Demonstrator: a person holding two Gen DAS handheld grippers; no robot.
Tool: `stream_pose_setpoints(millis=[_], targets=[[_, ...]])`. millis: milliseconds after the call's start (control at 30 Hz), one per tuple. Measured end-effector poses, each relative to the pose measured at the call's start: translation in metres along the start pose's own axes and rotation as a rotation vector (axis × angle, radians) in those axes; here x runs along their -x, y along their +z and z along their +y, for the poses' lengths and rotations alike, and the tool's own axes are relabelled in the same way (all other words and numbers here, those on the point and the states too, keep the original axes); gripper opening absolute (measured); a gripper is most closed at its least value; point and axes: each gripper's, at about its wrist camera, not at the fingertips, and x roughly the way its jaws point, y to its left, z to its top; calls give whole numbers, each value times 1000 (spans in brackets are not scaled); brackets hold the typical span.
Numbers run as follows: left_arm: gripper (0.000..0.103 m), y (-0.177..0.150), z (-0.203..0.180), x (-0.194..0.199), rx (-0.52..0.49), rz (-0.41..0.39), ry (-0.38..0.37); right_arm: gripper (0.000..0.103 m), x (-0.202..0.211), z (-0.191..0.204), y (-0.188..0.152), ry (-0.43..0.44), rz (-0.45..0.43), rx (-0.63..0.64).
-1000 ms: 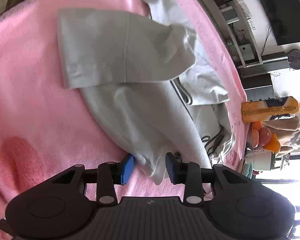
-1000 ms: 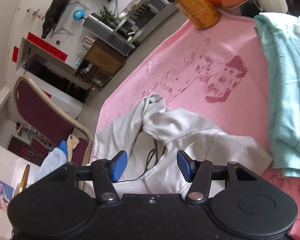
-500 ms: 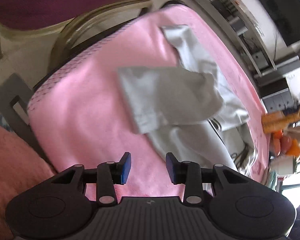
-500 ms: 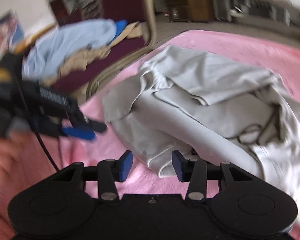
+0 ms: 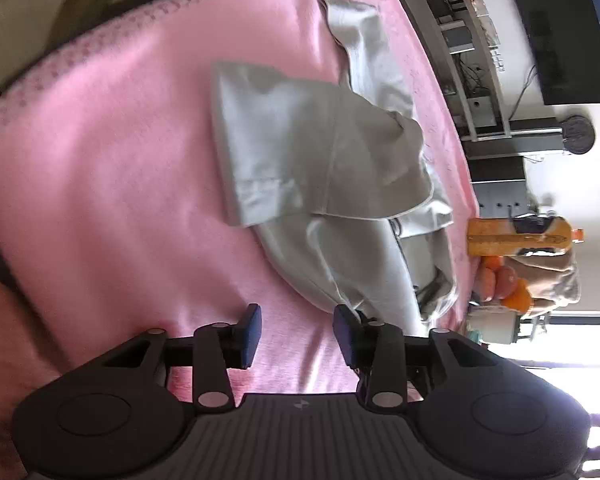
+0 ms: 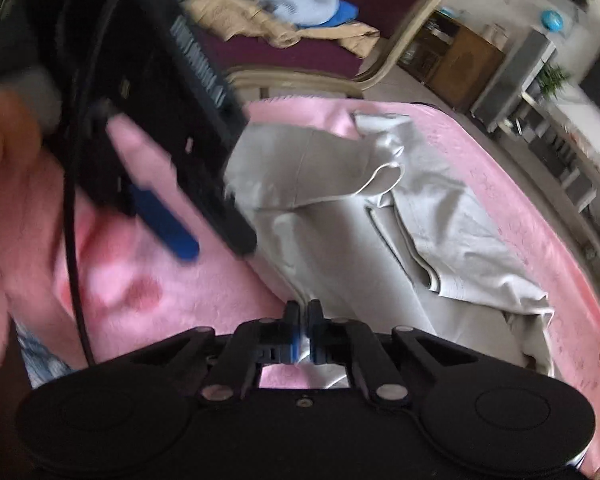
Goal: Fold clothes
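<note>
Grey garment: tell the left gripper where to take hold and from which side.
Grip the grey garment at its hemmed corner lying flat on the pink blanket, coming in low from the bare blanket side; the left gripper is open there, and that edge lies exposed.

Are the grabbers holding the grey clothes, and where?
The right gripper has just closed and pinches the grey garment at its near edge. The left gripper is open over the pink blanket, holding nothing.

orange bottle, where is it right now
In the left wrist view the orange bottle lies at the right edge, just past the pink blanket, beside the grey clothes and above some oranges.
</note>
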Motion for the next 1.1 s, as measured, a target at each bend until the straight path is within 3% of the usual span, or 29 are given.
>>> stream_pose_setpoints(millis=[167, 367, 567, 900, 967, 1000, 1100], targets=[[42, 2, -6, -10, 41, 11, -109, 4, 21, -28, 4, 116, -22, -241], [42, 10, 0, -13, 125, -33, -128, 4, 41, -46, -6, 215, -53, -382], [19, 8, -1, -7, 127, -86, -113, 4, 40, -47, -15, 264, -60, -465], [14, 5, 2, 16, 79, -160, -62, 4, 33, -40, -26, 276, -69, -536], [8, 5, 5, 17, 92, -164, -47, 4, 32, -38, -27, 277, -71, -538], [0, 5, 7, 17, 98, -162, -37, 4, 32, -37, -26, 278, -72, -539], [0, 3, 4, 16, 77, -151, -14, 4, 31, -33, -27, 267, -74, -531]])
